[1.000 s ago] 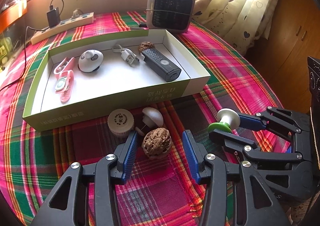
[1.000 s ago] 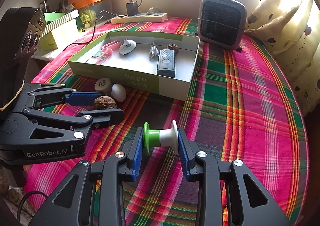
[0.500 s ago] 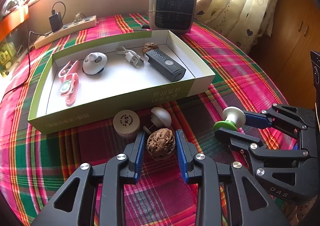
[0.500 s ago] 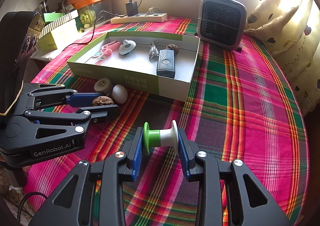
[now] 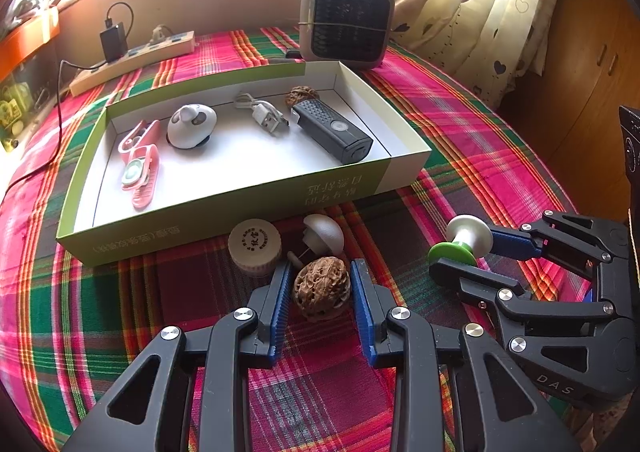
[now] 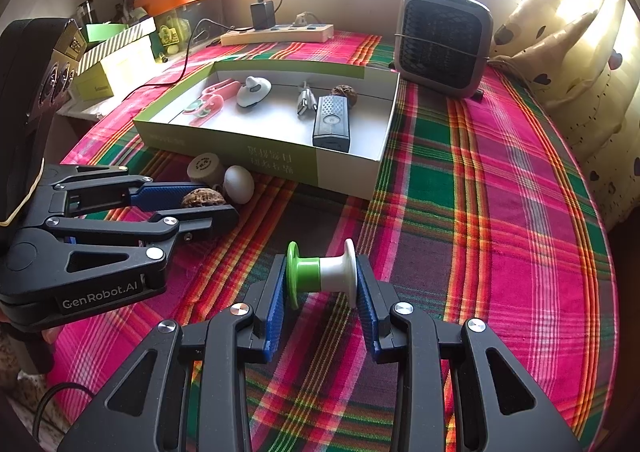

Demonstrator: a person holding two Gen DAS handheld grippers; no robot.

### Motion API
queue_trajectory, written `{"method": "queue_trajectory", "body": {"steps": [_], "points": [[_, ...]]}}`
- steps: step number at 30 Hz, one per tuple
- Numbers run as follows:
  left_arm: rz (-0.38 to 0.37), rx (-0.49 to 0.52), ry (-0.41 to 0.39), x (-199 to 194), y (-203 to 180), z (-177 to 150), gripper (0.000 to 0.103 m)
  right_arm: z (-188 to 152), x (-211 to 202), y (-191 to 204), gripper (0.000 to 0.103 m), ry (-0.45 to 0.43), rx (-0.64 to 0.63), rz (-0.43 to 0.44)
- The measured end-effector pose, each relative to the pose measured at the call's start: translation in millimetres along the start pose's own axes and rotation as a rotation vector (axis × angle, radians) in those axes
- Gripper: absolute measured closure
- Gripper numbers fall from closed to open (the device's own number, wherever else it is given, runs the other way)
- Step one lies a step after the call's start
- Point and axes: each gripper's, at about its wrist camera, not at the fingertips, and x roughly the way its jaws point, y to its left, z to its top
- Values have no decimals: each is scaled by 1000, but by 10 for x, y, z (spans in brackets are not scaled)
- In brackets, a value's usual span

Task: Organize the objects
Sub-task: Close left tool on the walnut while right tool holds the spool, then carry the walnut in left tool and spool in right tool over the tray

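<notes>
My left gripper is shut on a brown walnut on the plaid cloth, just in front of the green-and-white box. My right gripper is shut on a green-and-white spool, held sideways between the blue pads a little above the cloth. The spool and right gripper also show in the left wrist view, to the right of the walnut. The left gripper with the walnut shows in the right wrist view.
A round beige cap and a white domed piece lie between the walnut and the box. The box holds pink clips, a white mouse-like gadget, a USB cable, a black device and another walnut. A heater and power strip stand behind.
My left gripper's jaws have closed from wide open onto the walnut. The right gripper has kept its hold on the spool and stayed in place.
</notes>
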Motion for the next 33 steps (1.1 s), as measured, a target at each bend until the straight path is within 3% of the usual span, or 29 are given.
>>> {"method": "queue_trajectory", "body": {"steps": [16,33], "points": [[-4,5,-39,-136,3,46,75,67,-88,17,69,-25,0,1],[-1,-25,-97,-321,209,235,75,348,-147,42,69,-71,5,3]]}}
